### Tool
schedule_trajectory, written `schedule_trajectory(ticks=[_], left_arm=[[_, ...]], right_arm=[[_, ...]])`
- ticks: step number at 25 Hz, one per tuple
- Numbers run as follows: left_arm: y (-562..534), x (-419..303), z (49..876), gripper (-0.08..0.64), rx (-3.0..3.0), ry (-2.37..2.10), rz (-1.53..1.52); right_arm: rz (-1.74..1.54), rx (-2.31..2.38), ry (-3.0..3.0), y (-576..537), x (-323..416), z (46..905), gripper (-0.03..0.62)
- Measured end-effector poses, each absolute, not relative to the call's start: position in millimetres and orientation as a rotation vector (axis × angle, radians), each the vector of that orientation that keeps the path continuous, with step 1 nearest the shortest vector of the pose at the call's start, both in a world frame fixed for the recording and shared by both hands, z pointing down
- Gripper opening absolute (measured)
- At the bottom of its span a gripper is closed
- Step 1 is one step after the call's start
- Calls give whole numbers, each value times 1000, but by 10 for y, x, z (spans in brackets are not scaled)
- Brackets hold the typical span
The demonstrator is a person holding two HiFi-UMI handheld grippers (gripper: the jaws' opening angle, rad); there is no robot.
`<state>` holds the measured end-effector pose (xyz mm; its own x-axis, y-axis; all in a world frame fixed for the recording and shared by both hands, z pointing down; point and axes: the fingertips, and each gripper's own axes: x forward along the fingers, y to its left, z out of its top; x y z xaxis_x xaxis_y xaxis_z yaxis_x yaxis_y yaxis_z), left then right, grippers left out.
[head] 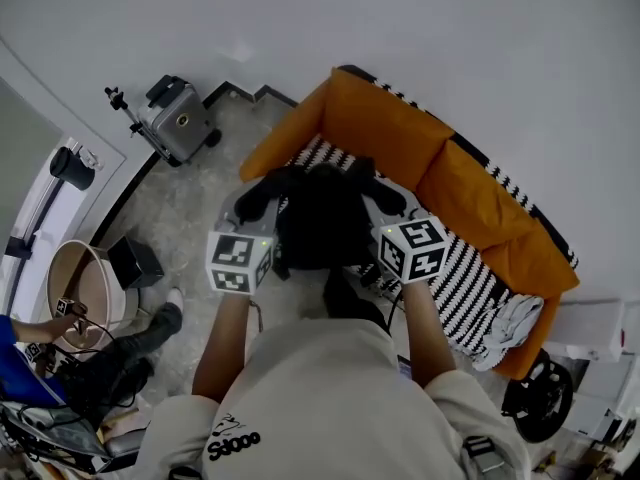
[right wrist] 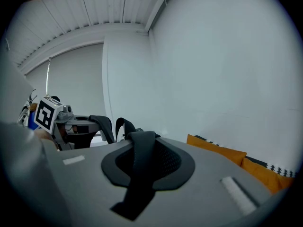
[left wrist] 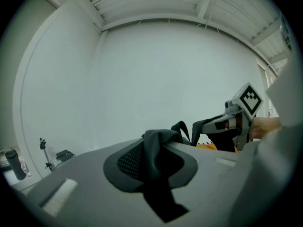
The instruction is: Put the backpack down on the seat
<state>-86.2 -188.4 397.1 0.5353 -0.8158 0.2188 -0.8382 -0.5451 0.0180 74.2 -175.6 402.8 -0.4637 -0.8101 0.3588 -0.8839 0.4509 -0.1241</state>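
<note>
Head view: black backpack (head: 322,218) hangs in the air between two hand-held grippers, over the left end of an orange sofa (head: 400,133). The bag overlaps the black-and-white striped seat (head: 470,278) and its front edge. Contact with the seat cannot be made out from above. Left gripper (head: 254,200) is at the bag's left flank and right gripper (head: 388,200) at its right flank, with marker cubes facing up and both forearms reaching forward. Left gripper view: jaws drawn in on a black strap (left wrist: 154,157), which rises out of the dark padded gap and folds over at the top. Right gripper view: much the same mirrored, jaws pinching another black strap (right wrist: 139,162) that droops toward the camera. Each gripper shows in the other's view, past loose strap loops at the bag's top. The sofa's right end carries a crumpled grey-white cloth (head: 512,323). On the stone floor (head: 200,198) left of the sofa, near the wall corner, stands a grey boxy device (head: 180,120). Lower left is a round tan object (head: 85,278), with another person's hand (head: 68,324) just beside it.
</note>
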Motion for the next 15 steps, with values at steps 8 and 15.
schedule_trajectory(ticks=[8, 15], left_arm=[[-2533, -753, 4066, 63, 2613, -1431, 327], [-3095, -644, 4209, 63, 2552, -1452, 352]], right_arm=[[476, 1426, -2446, -2457, 847, 4147, 52], [512, 1355, -2435, -3039, 961, 4324, 52]])
